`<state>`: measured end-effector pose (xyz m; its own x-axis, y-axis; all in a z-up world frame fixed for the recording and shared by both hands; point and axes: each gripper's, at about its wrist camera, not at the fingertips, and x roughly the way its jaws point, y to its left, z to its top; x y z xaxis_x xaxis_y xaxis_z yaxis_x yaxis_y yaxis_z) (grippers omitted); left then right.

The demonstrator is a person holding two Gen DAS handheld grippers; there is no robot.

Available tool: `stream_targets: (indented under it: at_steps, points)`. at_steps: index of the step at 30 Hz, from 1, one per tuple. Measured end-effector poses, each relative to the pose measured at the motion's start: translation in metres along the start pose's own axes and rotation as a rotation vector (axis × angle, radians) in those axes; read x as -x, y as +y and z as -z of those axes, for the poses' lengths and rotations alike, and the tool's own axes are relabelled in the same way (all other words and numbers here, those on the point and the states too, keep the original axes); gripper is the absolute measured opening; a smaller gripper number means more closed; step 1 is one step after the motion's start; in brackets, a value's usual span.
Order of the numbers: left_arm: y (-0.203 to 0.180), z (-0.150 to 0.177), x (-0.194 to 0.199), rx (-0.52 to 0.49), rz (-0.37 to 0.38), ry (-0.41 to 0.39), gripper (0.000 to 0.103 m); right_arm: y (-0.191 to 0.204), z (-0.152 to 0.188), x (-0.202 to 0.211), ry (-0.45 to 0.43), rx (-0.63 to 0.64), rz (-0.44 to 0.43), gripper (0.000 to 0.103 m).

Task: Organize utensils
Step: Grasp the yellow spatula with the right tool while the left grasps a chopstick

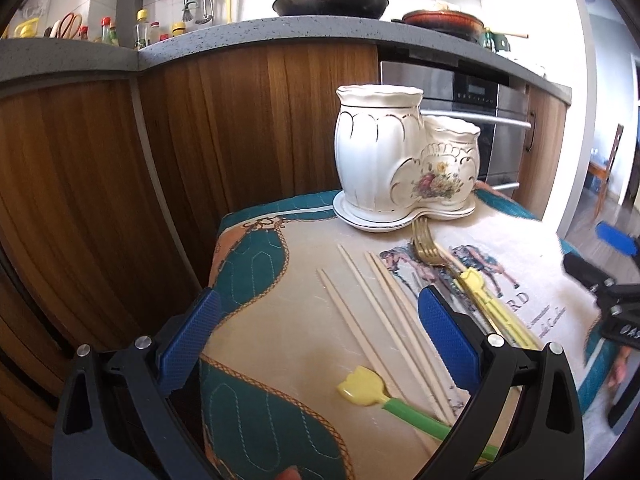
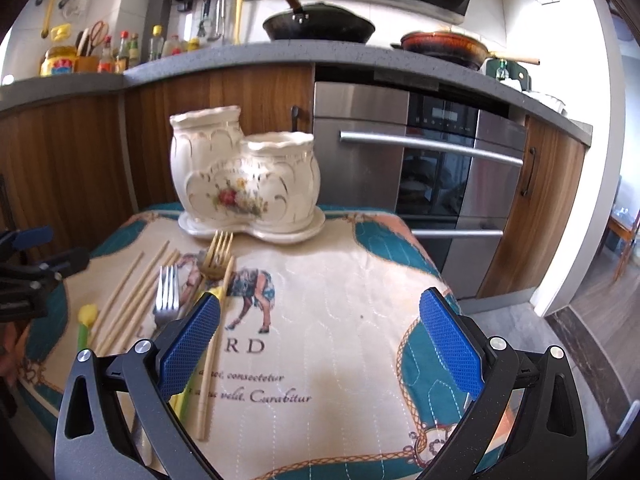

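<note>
A white two-pot ceramic utensil holder with a flower print stands on its saucer at the far end of a cloth-covered table. Several wooden chopsticks, a gold fork, a silver fork and a yellow-headed green utensil lie on the cloth. My left gripper is open above the chopsticks. My right gripper is open over the cloth, right of the utensils. A second yellow utensil lies beside the gold fork.
The table cloth ends close to wooden cabinets on the left and behind. A steel oven stands behind the table to the right. The counter above holds a black wok and bottles.
</note>
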<state>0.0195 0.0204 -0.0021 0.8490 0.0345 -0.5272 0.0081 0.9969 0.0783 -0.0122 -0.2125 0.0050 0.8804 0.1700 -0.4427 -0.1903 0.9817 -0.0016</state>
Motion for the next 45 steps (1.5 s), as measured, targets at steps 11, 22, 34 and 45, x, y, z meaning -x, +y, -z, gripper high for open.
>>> stream_targets:
  at_steps: [11, 22, 34, 45]
  points:
    - [0.021, -0.018, -0.024, 0.020, 0.003, 0.108, 0.097, 0.008, -0.021, -0.020, 0.164, 0.029, -0.151, 0.099]
    - [0.004, -0.017, -0.061, -0.045, 0.038, 0.258, 0.077, 0.011, -0.019, -0.037, 0.212, 0.060, -0.112, 0.099]
    - [-0.006, -0.008, -0.086, -0.048, 0.097, 0.368, 0.032, 0.030, -0.014, -0.033, 0.238, 0.112, -0.201, 0.099]
    - [0.020, -0.017, -0.076, 0.057, 0.161, 0.322, 0.032, 0.102, -0.001, -0.007, 0.291, 0.223, -0.441, 0.069]
